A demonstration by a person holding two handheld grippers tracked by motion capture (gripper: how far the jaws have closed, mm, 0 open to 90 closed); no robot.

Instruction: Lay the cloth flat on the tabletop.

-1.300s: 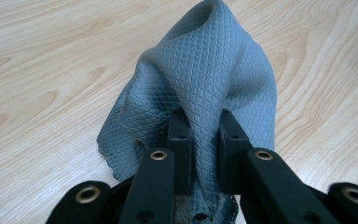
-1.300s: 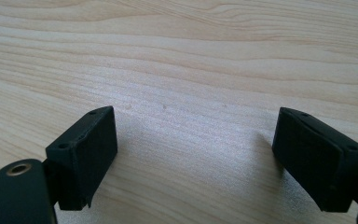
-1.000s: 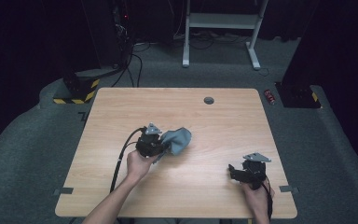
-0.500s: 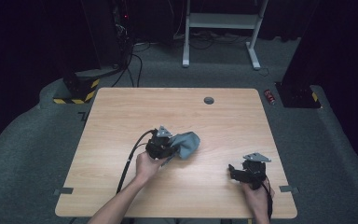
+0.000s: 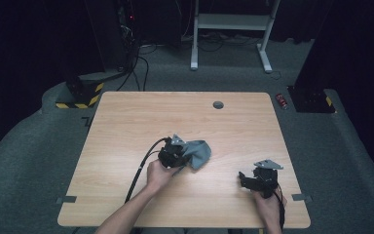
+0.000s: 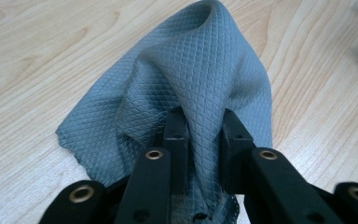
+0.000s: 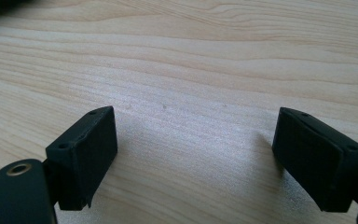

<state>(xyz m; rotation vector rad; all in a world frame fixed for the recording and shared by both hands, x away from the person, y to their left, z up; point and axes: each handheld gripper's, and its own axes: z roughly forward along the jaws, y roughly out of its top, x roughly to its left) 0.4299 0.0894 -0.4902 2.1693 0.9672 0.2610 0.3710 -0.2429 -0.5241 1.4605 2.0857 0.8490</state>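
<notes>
That grey cloth (image 6: 200,79) mid-table looks soft, light and floppy, so pinching a bunched fold works, like the left gripper (image 6: 204,135) clamped on it, jaws just easing apart, while the right gripper (image 7: 196,154) sits wide open near-right.

1. Grey cloth (image 5: 197,153), diamond-quilted weave (image 6: 200,84).
2. State: crumpled, bunched into a peaked fold, one frayed edge.
3. Position: near table (image 5: 126,122) centre, lower edge resting on wood.
</notes>
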